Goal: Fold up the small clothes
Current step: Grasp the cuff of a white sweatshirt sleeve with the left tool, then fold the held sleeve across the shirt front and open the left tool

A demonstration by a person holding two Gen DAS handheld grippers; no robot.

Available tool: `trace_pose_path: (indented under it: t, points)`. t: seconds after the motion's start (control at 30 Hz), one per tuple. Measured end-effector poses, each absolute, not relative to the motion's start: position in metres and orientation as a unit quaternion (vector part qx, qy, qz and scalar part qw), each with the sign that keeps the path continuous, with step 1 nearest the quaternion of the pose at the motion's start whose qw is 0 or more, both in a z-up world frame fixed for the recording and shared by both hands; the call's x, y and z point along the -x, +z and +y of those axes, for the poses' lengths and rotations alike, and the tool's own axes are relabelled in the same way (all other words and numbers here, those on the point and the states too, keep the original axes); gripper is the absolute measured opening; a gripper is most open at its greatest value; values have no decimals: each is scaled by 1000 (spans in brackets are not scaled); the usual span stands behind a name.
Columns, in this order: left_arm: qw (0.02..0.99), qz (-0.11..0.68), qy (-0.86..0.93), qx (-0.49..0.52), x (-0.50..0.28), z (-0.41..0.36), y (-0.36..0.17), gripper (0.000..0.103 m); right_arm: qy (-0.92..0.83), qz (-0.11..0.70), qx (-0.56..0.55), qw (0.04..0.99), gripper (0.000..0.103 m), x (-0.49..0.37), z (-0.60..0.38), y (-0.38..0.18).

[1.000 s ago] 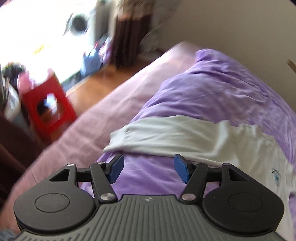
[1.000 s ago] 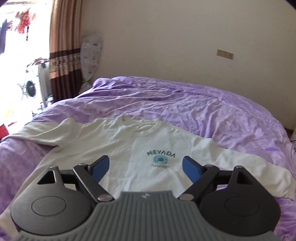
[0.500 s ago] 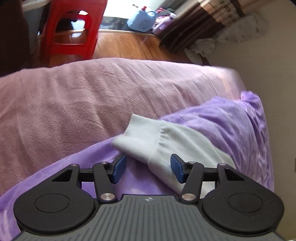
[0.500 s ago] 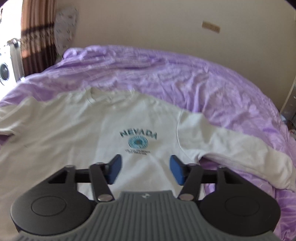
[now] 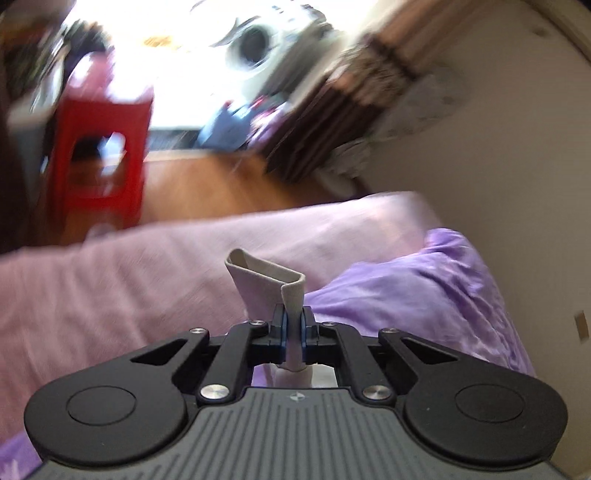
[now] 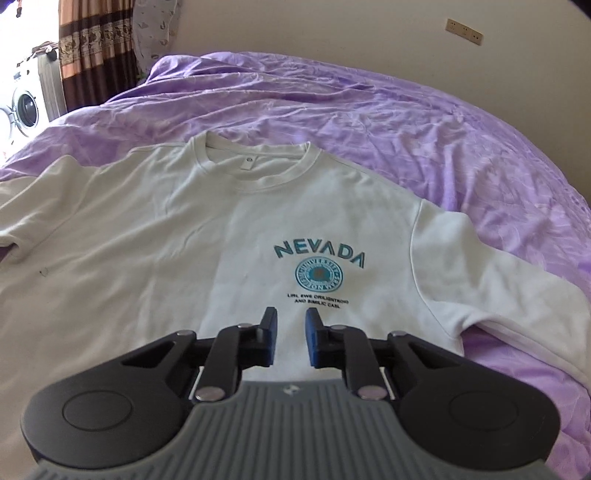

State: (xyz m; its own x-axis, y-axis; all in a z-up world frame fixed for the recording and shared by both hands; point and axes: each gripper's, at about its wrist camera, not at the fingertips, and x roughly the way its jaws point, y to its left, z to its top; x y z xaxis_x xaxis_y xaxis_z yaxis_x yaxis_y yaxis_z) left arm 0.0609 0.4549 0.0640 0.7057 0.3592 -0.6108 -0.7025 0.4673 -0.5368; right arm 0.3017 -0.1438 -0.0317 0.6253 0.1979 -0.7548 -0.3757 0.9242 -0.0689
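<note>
A white long-sleeved sweatshirt [image 6: 207, 236] with a teal NEVADA print [image 6: 319, 254] lies face up, spread flat on the purple bedspread [image 6: 424, 122]. My left gripper [image 5: 292, 325] is shut on the cuff of the sweatshirt's sleeve [image 5: 271, 284], and the cuff stands up open above the jaws, lifted off the bed. My right gripper [image 6: 291, 332] hovers over the lower chest just below the print, jaws a narrow gap apart with nothing between them. The other sleeve [image 6: 517, 295] lies stretched out to the right.
A pink blanket [image 5: 147, 280] covers the bed's left side. Beyond the bed edge are wooden floor, a red plastic stool [image 5: 103, 147], a washing machine [image 5: 258, 40] and brown curtains [image 6: 92, 48]. A beige wall [image 6: 332, 33] runs behind the bed.
My left gripper has closed on the sleeve cuff and raised it; it was open just before the cuff. My right gripper has narrowed its jaws and moved in over the shirt's chest.
</note>
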Motion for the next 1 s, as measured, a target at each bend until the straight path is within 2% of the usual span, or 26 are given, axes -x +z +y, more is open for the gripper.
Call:
trace_pose_path:
  t: [0.2,0.3,0.4,0.57,0.77,0.9,1.0]
  points:
    - [914,183,260,251,-119,339,191,6,182,387,89,900,12,-294,-158,-17]
    - [941,183,217,183,-160,263,226,6,194,371,95,903,12,-285,-165,-7]
    - [957,203,165,129,-207,186,230,6,199,369,94,903,12,-281,-176,2]
    - [961,257,81,69,-276,82,176,6,186,370,73,907,13,-285,-203,12]
    - [933,355,-24,47,-329,-5,64,6,170,380,38,908,13,-293,-235,3]
    - [899,429,-77,37,-347,-34,-7,6,164,406,20,899,13,-301,-244,-20]
    - [880,459,-110,57,-347,-33,-38,13,171,433,-3,885,13,-307,-246,-39]
